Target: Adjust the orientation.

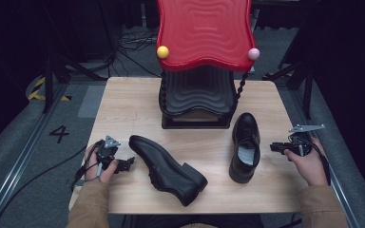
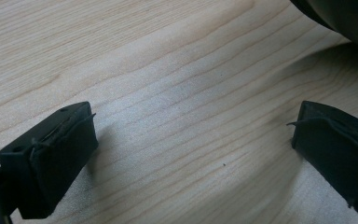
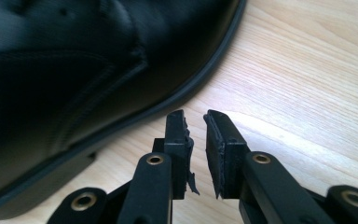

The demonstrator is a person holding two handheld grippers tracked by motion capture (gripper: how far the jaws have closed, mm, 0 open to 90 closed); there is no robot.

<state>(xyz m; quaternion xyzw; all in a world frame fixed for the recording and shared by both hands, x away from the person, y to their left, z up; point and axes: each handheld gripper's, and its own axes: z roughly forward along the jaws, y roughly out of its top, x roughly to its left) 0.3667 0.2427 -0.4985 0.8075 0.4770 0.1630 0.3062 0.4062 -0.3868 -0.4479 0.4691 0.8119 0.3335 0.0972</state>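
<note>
Two black leather shoes rest on the wooden table (image 1: 123, 109). The left shoe (image 1: 166, 168) lies slanted, toe toward the left. The right shoe (image 1: 245, 145) stands upright, toe pointing away. My left gripper (image 1: 126, 165) sits just left of the left shoe's toe, low over the wood. It is wide open (image 2: 191, 154) with bare table between its pads, and the shoe's edge (image 2: 345, 18) is at the upper right. My right gripper (image 1: 275, 147) is right of the other shoe. Its jaws (image 3: 196, 126) stand a narrow slit apart on nothing, close beside that shoe's sole rim (image 3: 74, 70).
A black shoe rack (image 1: 197, 99) with a wavy red top (image 1: 204, 33) stands at the table's back middle, with a yellow ball (image 1: 162, 52) and a pink ball (image 1: 253, 53) on its corners. Dark floor, rails and cables surround the table.
</note>
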